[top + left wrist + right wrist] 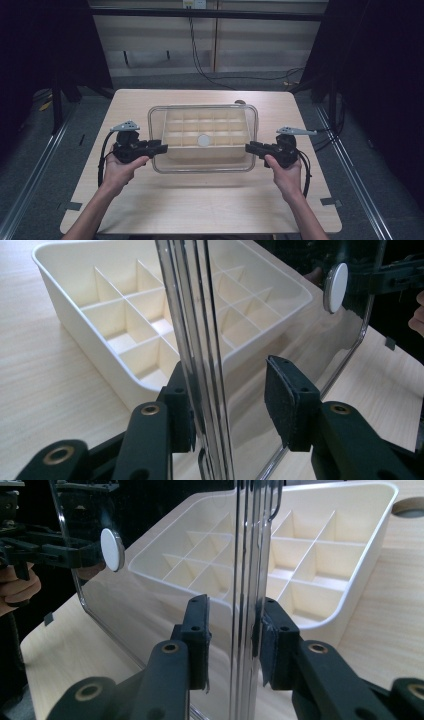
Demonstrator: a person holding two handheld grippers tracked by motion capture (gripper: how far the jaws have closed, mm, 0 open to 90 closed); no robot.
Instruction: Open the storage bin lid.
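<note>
clear lid (204,167) with white knob (204,140) over cream divided tray (172,150), mid-table (200,205) | left gripper (161,147) jaws apart astride lid's left rim, one pad touching | right gripper (250,148) jaws narrow around right rim, small gap | no readable writing

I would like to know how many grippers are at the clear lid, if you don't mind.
2. The left gripper has its fingers around the clear lid at its left edge; the right gripper takes the lid's right edge, opposite.
</note>
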